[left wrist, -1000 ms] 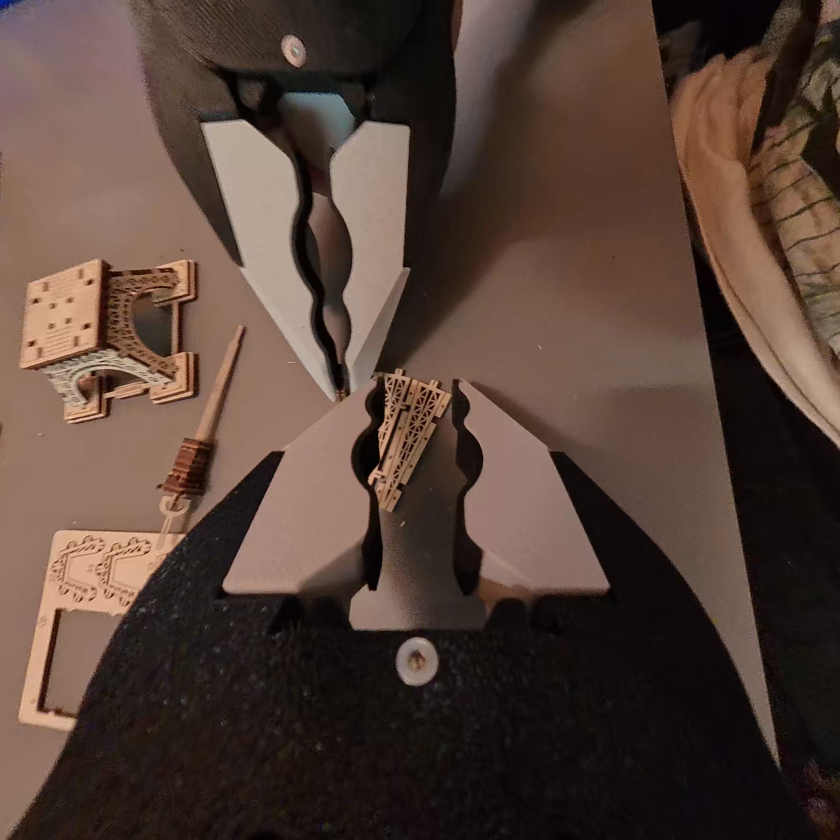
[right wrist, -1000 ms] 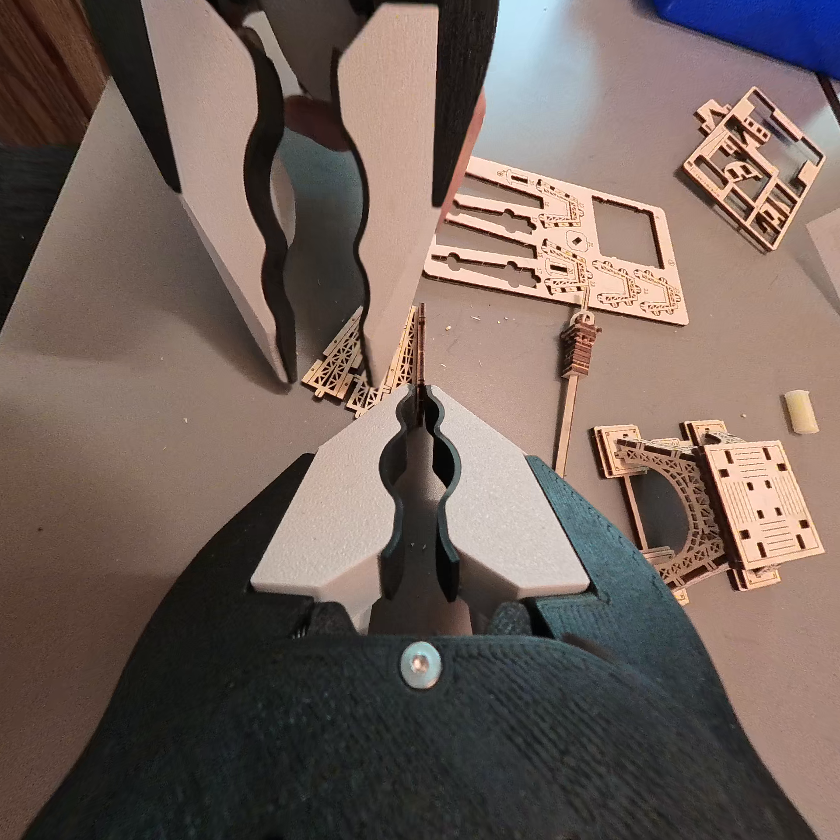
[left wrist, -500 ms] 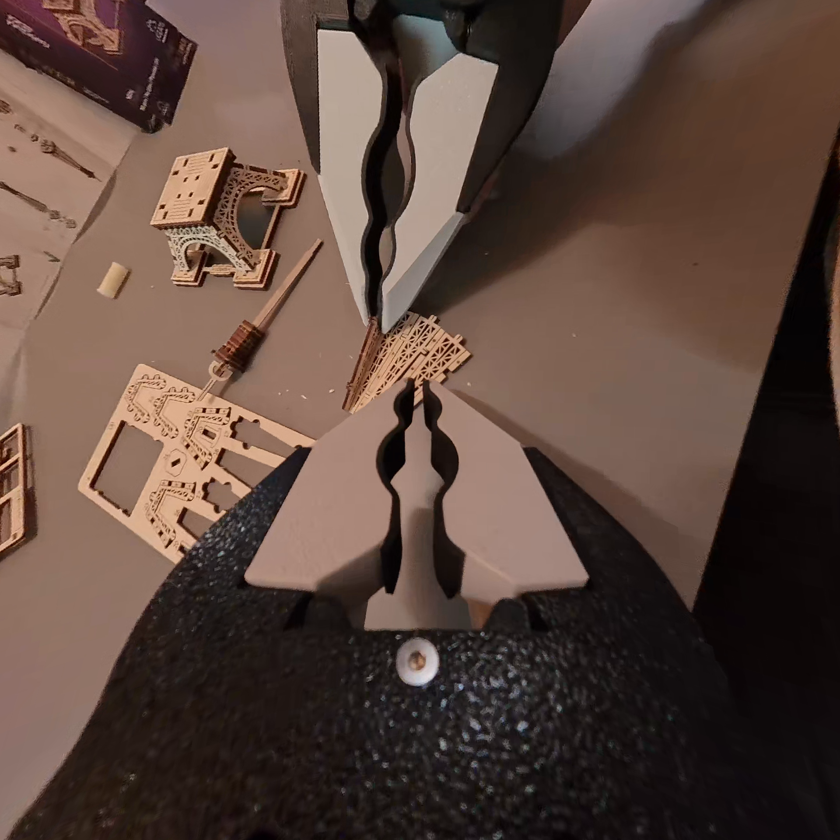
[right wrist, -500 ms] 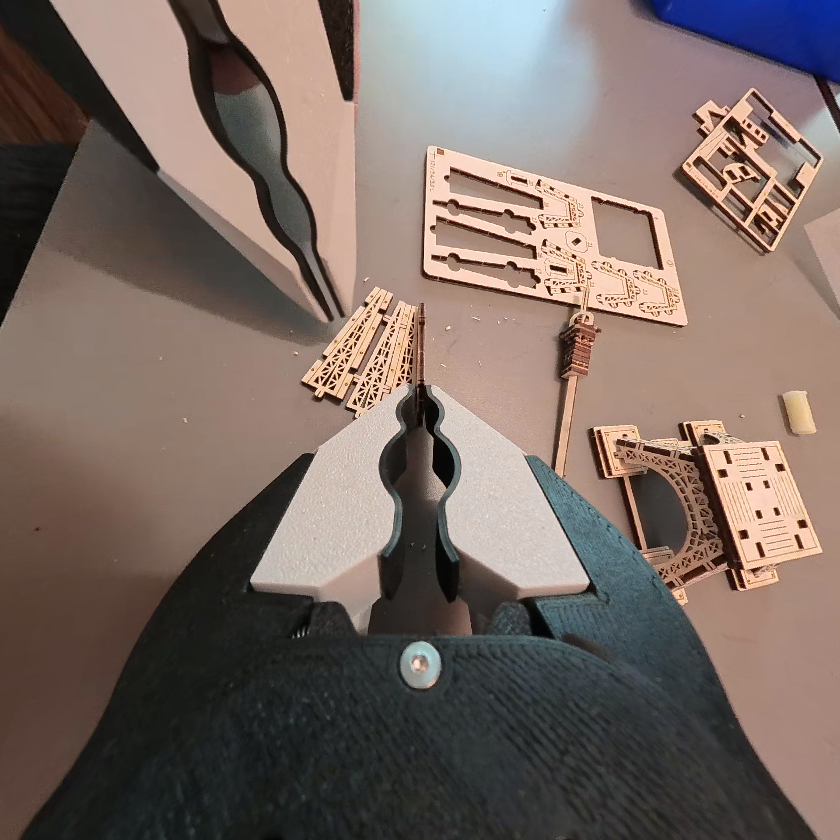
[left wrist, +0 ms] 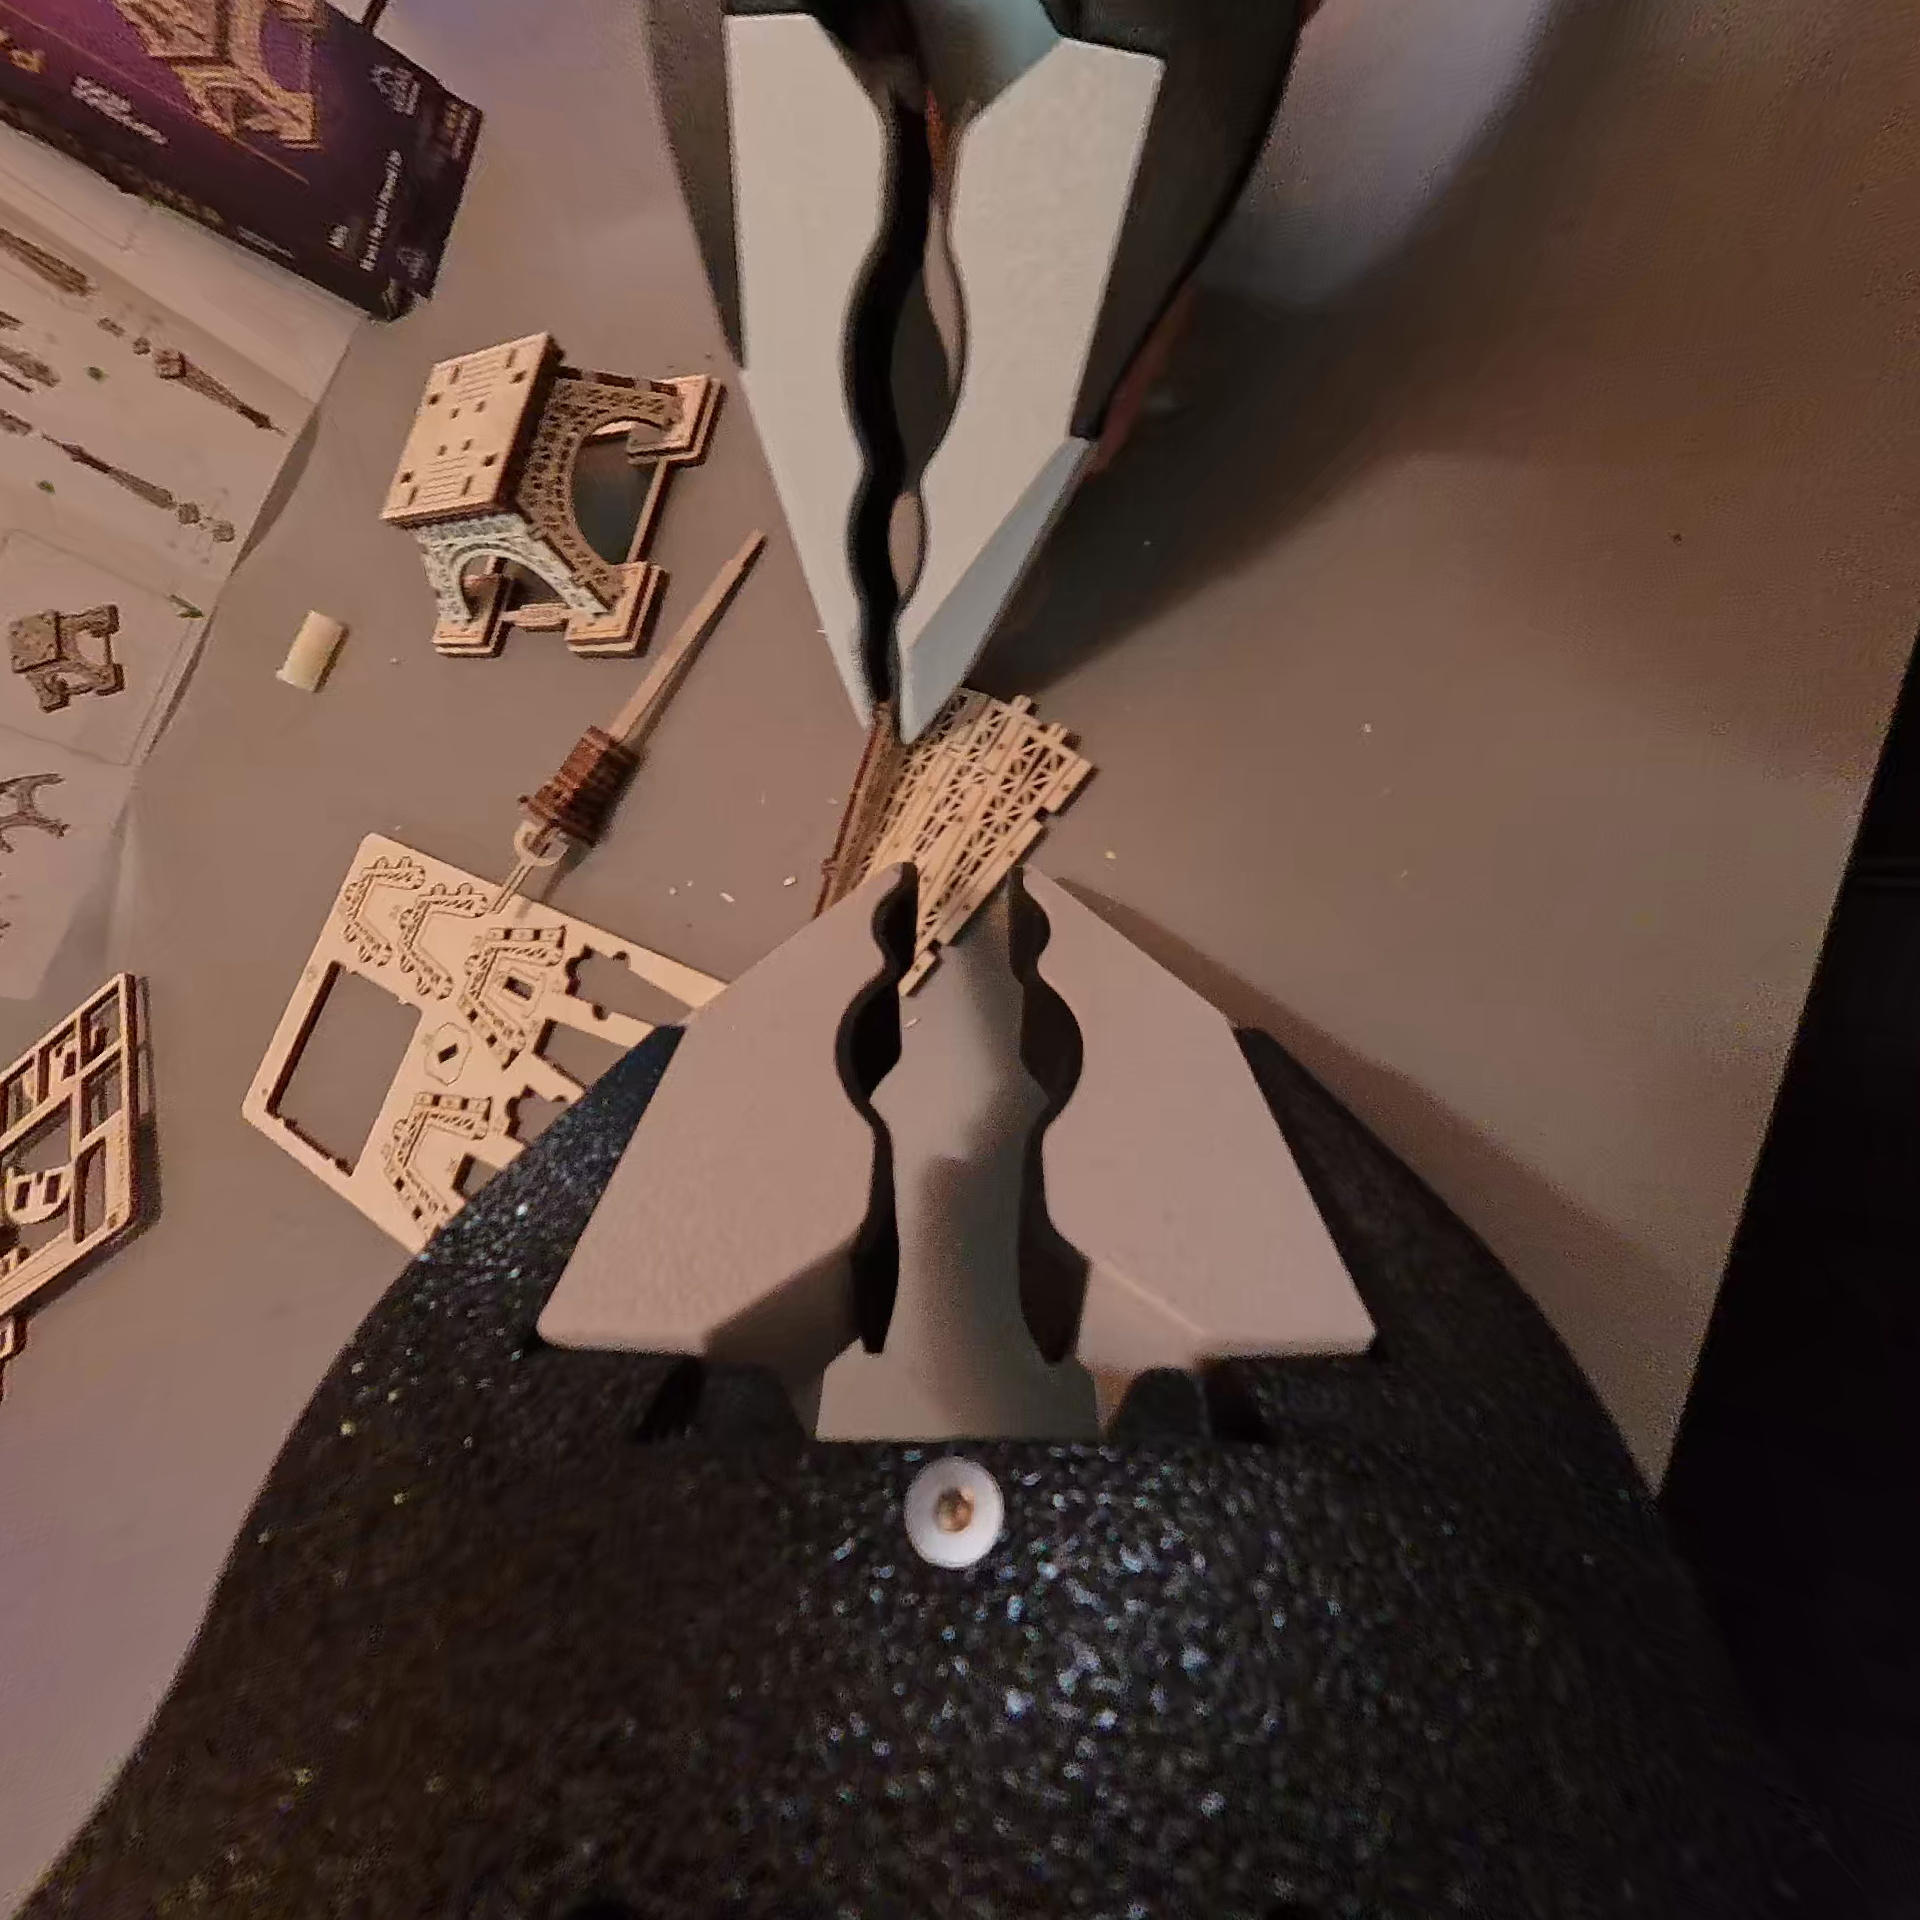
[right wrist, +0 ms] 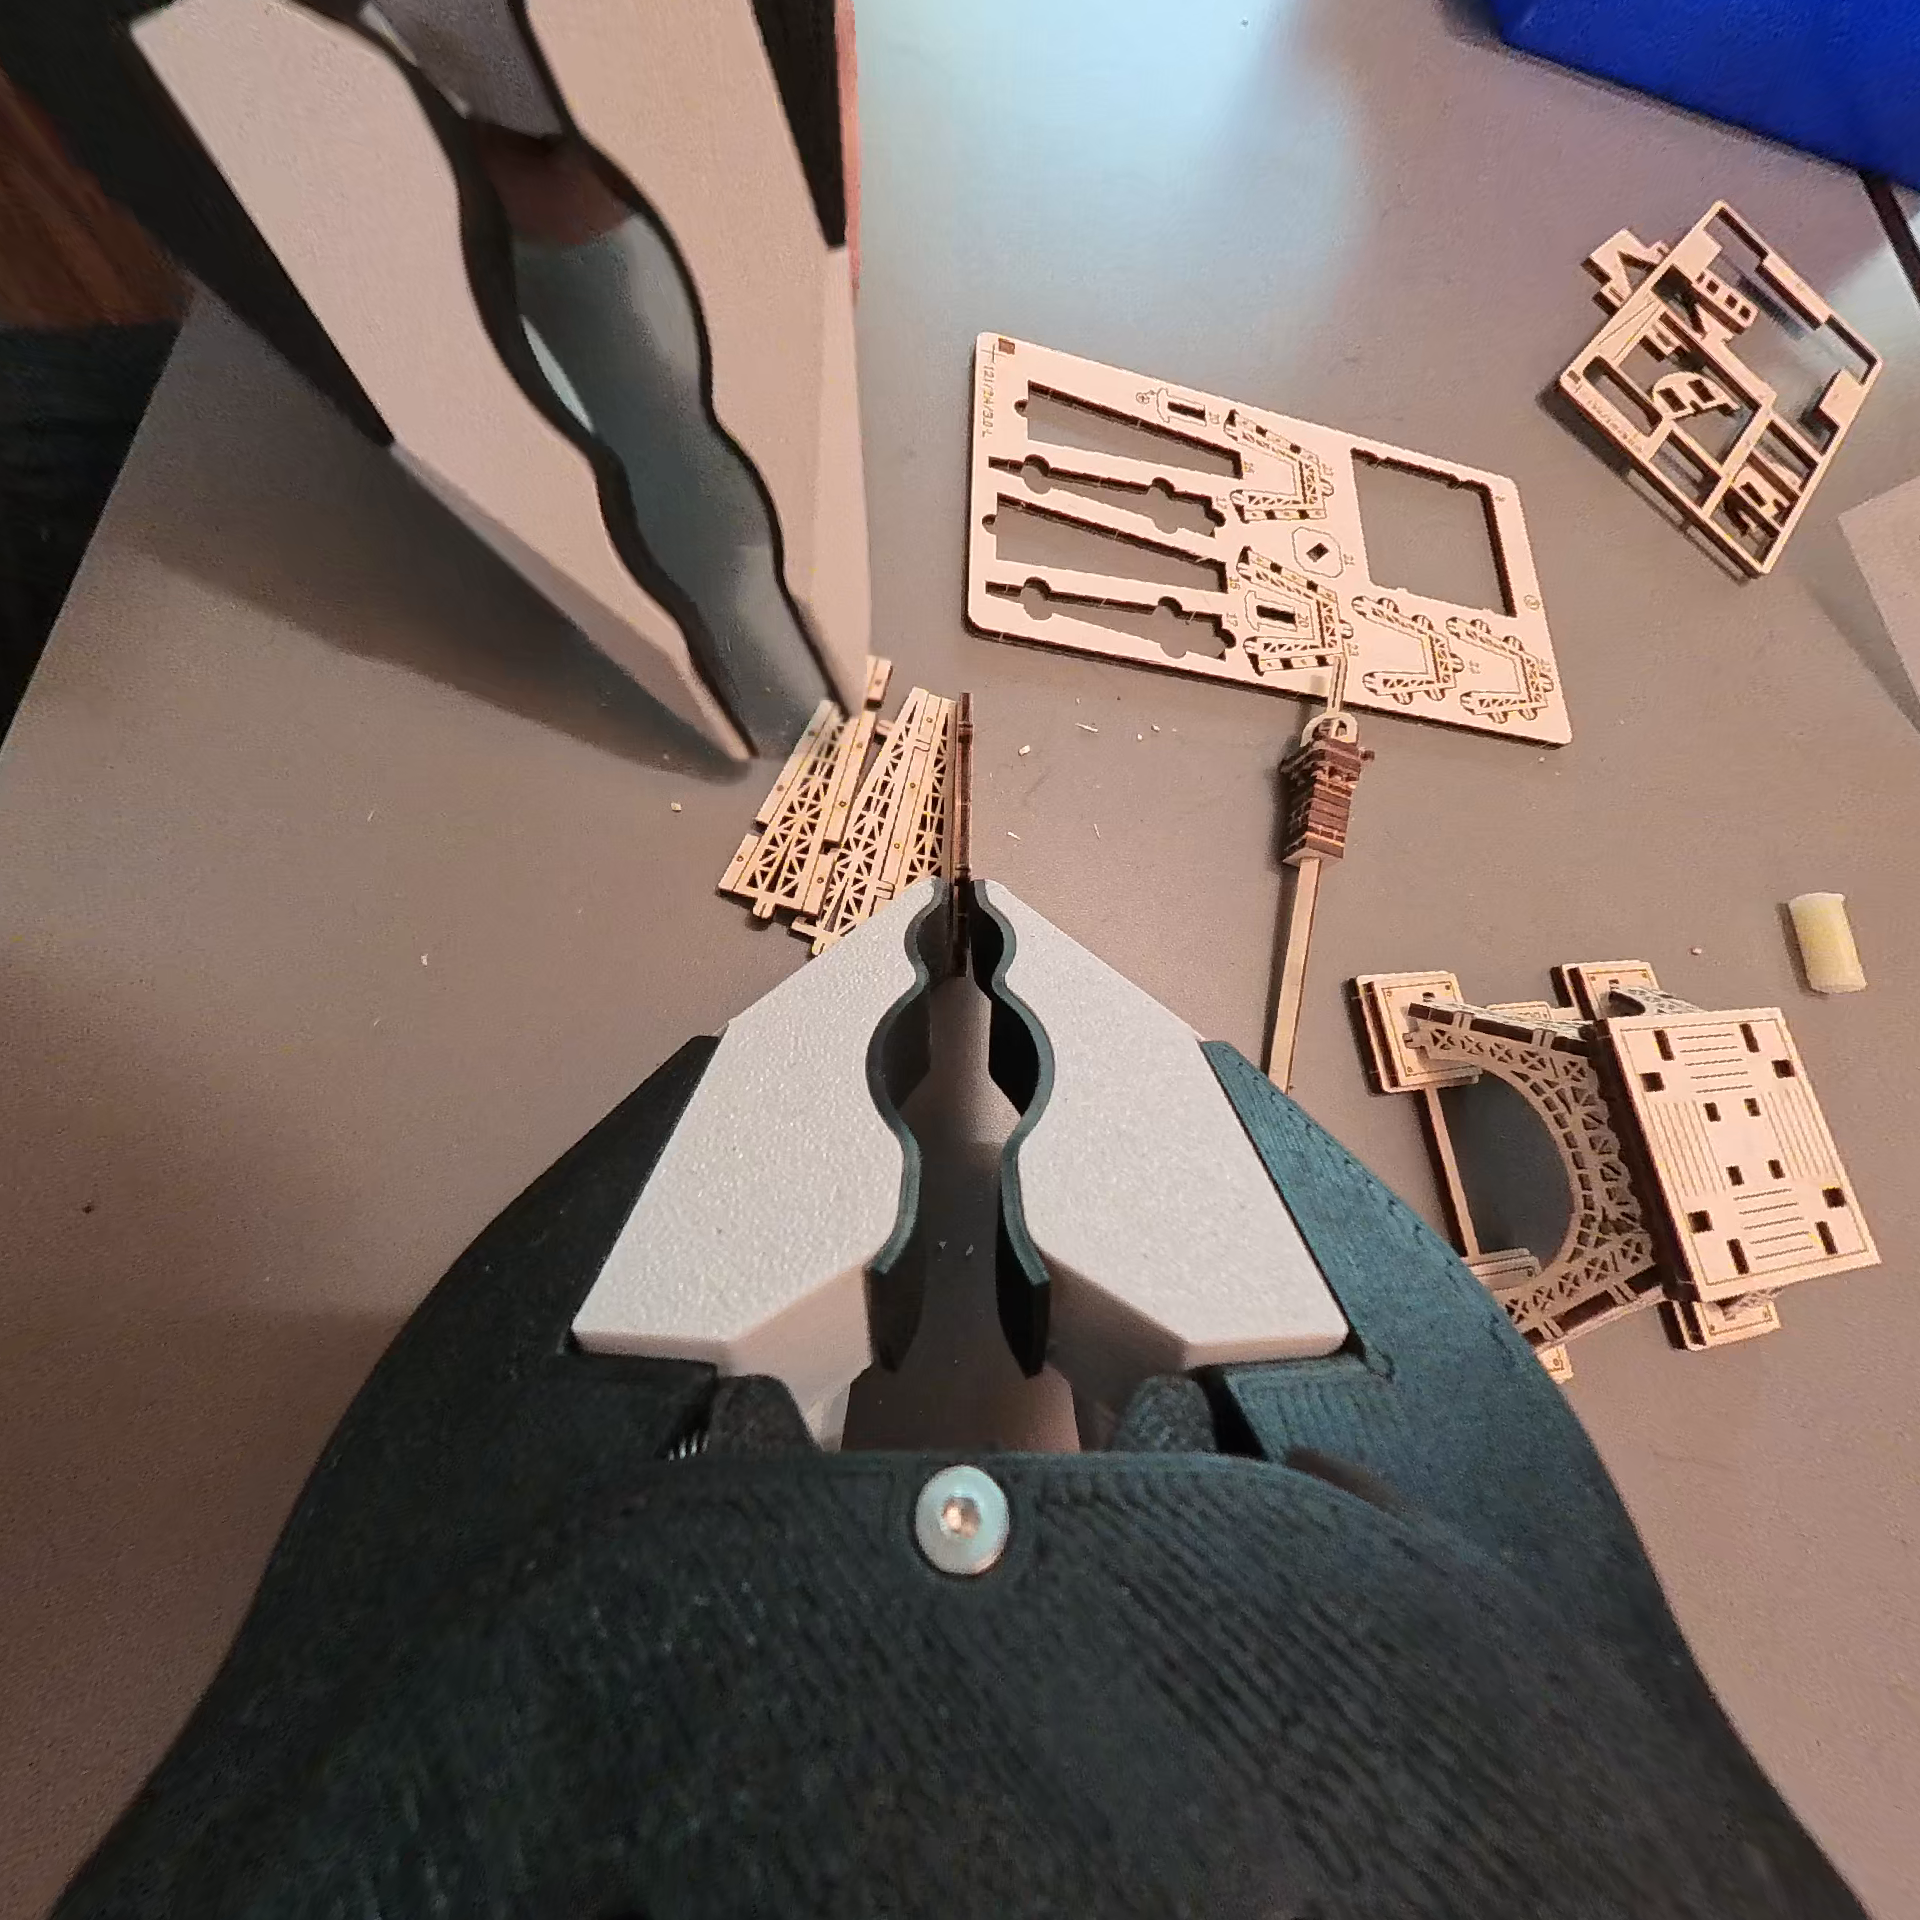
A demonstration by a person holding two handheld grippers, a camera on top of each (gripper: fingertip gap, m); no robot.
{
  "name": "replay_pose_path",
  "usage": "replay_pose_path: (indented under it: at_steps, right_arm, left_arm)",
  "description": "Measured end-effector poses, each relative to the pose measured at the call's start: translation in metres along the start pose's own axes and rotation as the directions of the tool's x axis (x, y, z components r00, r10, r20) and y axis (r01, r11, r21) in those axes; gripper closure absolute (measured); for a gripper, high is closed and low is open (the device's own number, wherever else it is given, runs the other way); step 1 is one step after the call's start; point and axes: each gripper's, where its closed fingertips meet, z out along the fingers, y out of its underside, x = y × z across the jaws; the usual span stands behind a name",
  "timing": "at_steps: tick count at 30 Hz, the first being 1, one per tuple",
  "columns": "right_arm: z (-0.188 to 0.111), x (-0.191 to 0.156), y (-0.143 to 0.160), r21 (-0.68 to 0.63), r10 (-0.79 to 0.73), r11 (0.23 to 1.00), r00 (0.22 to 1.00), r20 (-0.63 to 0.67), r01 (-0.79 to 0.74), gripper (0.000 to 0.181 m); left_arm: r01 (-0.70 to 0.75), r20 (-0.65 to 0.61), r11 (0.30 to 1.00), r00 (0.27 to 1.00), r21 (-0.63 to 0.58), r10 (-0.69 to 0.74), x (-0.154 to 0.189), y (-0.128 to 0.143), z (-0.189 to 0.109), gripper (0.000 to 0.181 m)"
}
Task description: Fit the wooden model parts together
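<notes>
My right gripper [right wrist: 964,899] is clenched on a lattice panel [right wrist: 965,790] held on edge. My left gripper [left wrist: 961,883] stands released over the flat lattice panels [left wrist: 977,800], whose long axis runs toward its fingertips; it is nearer.

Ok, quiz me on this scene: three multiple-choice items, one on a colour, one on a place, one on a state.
1. The box is: A green, B purple, C white.
2. The spire lies: A between the tower base and the cut-out sheet, B on the box, C inside the tower base.
3. The right gripper is: A open and empty, B shut on the spire, C shut on a lattice panel.
Answers: 1 B, its sides show purple; 2 A, it lies flat on the table between them; 3 C, the jaws pinch the panel, held on edge.
</notes>
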Motion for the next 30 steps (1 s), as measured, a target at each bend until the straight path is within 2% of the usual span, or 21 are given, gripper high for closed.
replay_pose_path:
  at_steps: [1,5,14,26,30]
  right_arm:
    - [0.0,0.0,0.0,0.0,0.001,1.0,1.0,0.001,-0.001,0.18]
    - [0.0,0.0,0.0,0.0,0.0,1.0,1.0,0.0,0.0,0.18]
    - [0.0,0.0,0.0,0.0,0.002,1.0,1.0,0.002,-0.002,0.18]
    - [0.0,0.0,0.0,0.0,0.002,1.0,1.0,0.002,-0.002,0.18]
    - [0.0,0.0,0.0,0.0,0.002,1.0,1.0,0.002,-0.002,0.18]
  left_arm:
    - [0.009,-0.003,1.0,1.0,0.002,-0.009,-0.003,0.001,-0.002,0.163]
    - [-0.05,-0.037,0.998,0.998,-0.038,0.049,-0.004,0.006,0.002,0.153]
    - [-0.07,-0.194,0.997,0.979,-0.018,0.065,0.0,0.002,0.009,0.166]
    - [-0.27,-0.372,0.963,0.894,0.001,0.251,0.005,0.002,0.008,0.168]
    - [-0.273,-0.42,0.962,0.874,-0.005,0.245,0.005,0.002,0.008,0.167]
